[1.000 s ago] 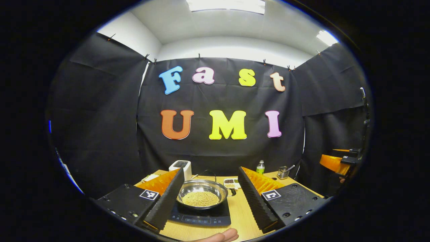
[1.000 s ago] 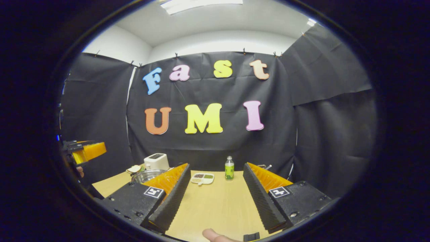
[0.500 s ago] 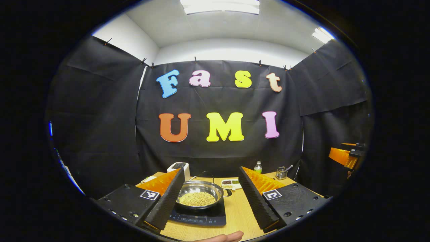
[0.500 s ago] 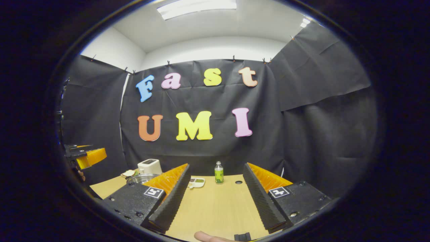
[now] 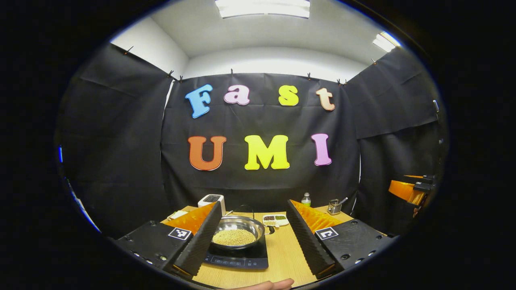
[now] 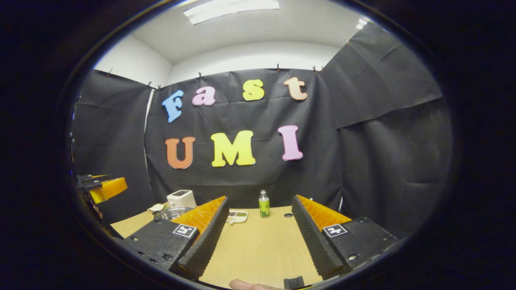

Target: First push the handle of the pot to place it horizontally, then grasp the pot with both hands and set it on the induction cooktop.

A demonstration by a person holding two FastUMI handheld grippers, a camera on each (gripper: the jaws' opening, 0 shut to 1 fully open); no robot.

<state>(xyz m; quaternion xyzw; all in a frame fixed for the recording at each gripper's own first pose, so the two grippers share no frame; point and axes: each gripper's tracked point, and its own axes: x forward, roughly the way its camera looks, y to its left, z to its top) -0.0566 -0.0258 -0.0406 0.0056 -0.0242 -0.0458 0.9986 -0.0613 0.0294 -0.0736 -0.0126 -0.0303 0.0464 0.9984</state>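
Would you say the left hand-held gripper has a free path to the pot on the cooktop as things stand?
Probably yes. The left hand-held gripper is open, and the pot sits on the cooktop straight ahead between its fingers, with nothing in the way; it would just need to move forward.

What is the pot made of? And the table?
The pot looks like shiny metal, probably stainless steel: its silvery wall mirrors the light. The table looks like pale wood, maybe laminate: it is tan and smooth with faint grain, but the look alone cannot settle which.
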